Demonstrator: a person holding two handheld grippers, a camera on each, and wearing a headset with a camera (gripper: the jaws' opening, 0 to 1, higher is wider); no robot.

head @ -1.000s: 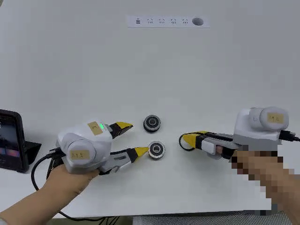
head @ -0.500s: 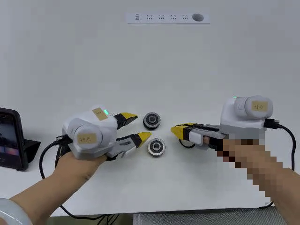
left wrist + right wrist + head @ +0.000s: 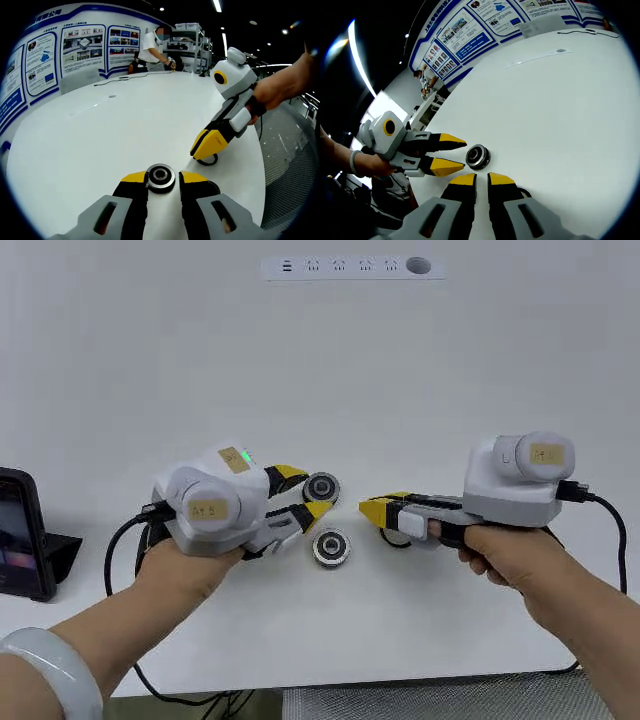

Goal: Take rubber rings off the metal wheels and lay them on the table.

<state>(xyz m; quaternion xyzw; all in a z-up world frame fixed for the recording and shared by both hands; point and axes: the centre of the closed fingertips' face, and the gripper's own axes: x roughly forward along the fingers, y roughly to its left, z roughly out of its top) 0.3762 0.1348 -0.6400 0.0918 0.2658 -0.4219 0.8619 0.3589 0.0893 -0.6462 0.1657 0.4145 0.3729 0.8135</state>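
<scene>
Two metal wheels with black rubber rings lie on the white table [image 3: 420,390]. The far wheel [image 3: 324,486] sits between the yellow tips of my left gripper [image 3: 304,490], which is open around it. In the left gripper view that wheel [image 3: 160,176] lies flat between the jaws of the left gripper [image 3: 163,180]. The near wheel [image 3: 331,548] lies just in front of it, apart from both grippers. My right gripper [image 3: 374,510] points left at the wheels with its jaws shut and nothing in them. A loose black ring [image 3: 396,540] lies on the table under it, beside its jaw [image 3: 522,192].
A white power strip [image 3: 340,267] lies at the far side of the table. A dark screen on a stand [image 3: 22,535] is at the left edge. Black cables trail from both grippers over the table's front edge.
My left gripper has moved forward and right until its open tips straddle the far wheel. The right gripper has shifted left towards the wheels. Both wheels and the loose ring stay put.
</scene>
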